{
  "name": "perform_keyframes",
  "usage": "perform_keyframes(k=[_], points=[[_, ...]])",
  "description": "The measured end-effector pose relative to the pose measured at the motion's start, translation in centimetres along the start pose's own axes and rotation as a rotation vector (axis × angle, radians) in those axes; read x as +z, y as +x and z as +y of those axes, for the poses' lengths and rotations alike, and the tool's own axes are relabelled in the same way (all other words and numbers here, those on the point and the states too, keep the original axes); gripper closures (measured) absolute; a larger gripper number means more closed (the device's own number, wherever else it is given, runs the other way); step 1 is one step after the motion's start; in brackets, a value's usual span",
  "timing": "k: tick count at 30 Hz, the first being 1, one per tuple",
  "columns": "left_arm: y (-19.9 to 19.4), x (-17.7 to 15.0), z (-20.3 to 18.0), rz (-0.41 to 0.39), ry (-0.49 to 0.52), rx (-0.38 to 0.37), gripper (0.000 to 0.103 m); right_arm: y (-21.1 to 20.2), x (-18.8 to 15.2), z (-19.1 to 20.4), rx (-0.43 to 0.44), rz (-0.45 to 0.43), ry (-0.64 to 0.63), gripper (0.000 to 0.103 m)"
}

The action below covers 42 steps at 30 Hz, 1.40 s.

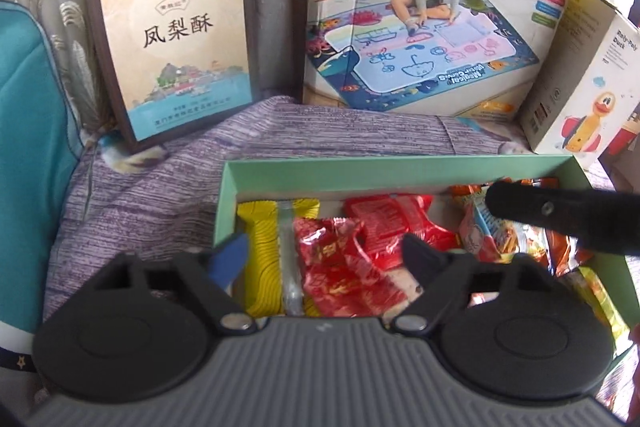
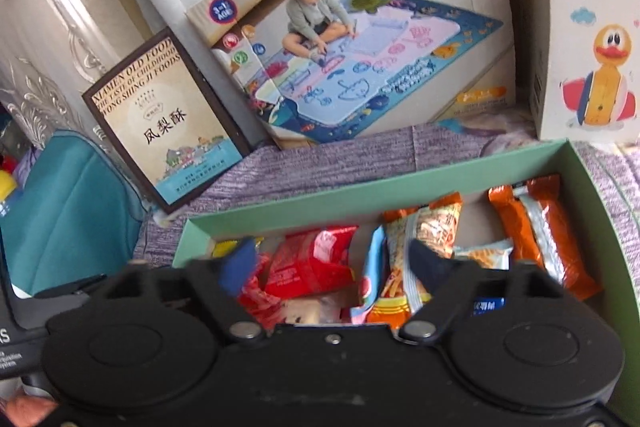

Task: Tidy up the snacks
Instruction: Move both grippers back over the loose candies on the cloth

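The snacks sit in an open green box [image 1: 404, 169] that lies on a purple knitted cloth [image 1: 152, 187]. Seen from your left wrist, the box holds, from left to right, a yellow packet [image 1: 266, 247] with a clear strip down its middle, a crinkled red packet [image 1: 340, 267], a second red packet [image 1: 390, 223] behind it, and a cluster of orange packets [image 1: 500, 239] toward the right end. From your right wrist, an orange packet with a silver seam [image 2: 544, 227] lies at the far right of the box, apart from the others.

Your left gripper [image 1: 326, 255] hovers over the left half of the box, fingers spread wide, with the yellow and red packets below the gap and nothing clamped. Your right gripper [image 2: 332, 265] hovers over the middle of the box, fingers likewise wide apart and holding nothing; one of its black fingers reaches into the left wrist view from the right, above the orange packets.

Behind the box, propped upright, stand a brown-framed pineapple cake box [image 1: 172, 39] on the left, a large water drawing mat box [image 1: 424, 39] in the middle, and a white Roly-Poly Duck box [image 1: 588, 95] on the right. A teal cushion [image 1: 28, 147] lies at the far left, with pale patterned curtains [image 2: 60, 27] behind.
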<state>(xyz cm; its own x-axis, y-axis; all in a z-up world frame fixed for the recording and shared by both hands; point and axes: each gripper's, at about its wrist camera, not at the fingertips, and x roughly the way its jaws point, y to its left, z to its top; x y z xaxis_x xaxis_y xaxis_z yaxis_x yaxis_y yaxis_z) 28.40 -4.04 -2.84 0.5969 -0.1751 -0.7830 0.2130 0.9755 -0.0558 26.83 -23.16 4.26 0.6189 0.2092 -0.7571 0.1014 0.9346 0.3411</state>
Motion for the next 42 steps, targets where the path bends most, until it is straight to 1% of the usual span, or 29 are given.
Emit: perform_keyframes(k=[1, 2, 3, 6, 9, 15, 19, 23, 26, 29, 31, 34, 38, 42], points=[[-0.2, -0.2, 0.0, 0.000, 0.010, 0.003, 0.009, -0.3, -0.1, 0.2, 0.001, 0.003, -0.006, 0.001], [-0.4, -0.4, 0.0, 0.003, 0.013, 0.009, 0.005, -0.4, -0.2, 0.3, 0.003, 0.008, -0.007, 0.000], [-0.5, -0.6, 0.1, 0.006, 0.011, 0.016, 0.004, -0.5, -0.3, 0.5, 0.006, 0.015, -0.006, 0.000], [-1.3, -1.2, 0.3, 0.017, -0.016, 0.012, 0.003, -1.2, -1.0, 0.9, 0.025, 0.040, 0.003, 0.000], [-2.4, -1.8, 0.4, 0.028, -0.044, -0.002, 0.001, -2.3, -2.1, 1.6, 0.018, 0.048, -0.021, 0.000], [-5.5, -3.3, -0.6, 0.021, -0.020, -0.004, 0.000, -5.1, -3.4, 2.5, 0.008, 0.053, -0.025, 0.000], [-7.8, -4.1, -1.0, 0.007, -0.034, -0.019, 0.000, -8.0, -3.9, 2.7, 0.015, 0.025, -0.011, 0.000], [-10.1, -5.2, -1.2, -0.006, -0.030, -0.015, 0.000, -10.7, -4.8, 2.8, 0.018, -0.004, -0.008, 0.000], [-11.7, -6.4, -0.9, -0.018, -0.031, -0.013, 0.000, -12.3, -6.2, 2.3, 0.021, -0.022, -0.002, 0.000], [-12.9, -7.7, -0.5, -0.017, -0.037, 0.000, 0.000, -13.6, -7.9, 1.6, 0.051, -0.045, -0.007, 0.000], [-13.4, -8.5, -0.1, -0.011, -0.048, 0.008, 0.000, -14.2, -9.1, 1.2, 0.046, -0.039, -0.027, 0.000], [-13.7, -10.0, 0.6, 0.000, -0.062, 0.019, 0.000, -14.6, -10.5, 0.9, 0.049, -0.001, -0.038, 0.000], [-13.6, -12.2, 1.8, 0.015, -0.089, 0.042, 0.000, -15.0, -12.6, 0.5, -0.020, 0.004, -0.054, 0.000], [-13.0, -14.8, 3.2, 0.046, -0.107, 0.064, 0.000, -14.4, -14.4, -0.6, -0.039, 0.033, -0.022, 0.000]])
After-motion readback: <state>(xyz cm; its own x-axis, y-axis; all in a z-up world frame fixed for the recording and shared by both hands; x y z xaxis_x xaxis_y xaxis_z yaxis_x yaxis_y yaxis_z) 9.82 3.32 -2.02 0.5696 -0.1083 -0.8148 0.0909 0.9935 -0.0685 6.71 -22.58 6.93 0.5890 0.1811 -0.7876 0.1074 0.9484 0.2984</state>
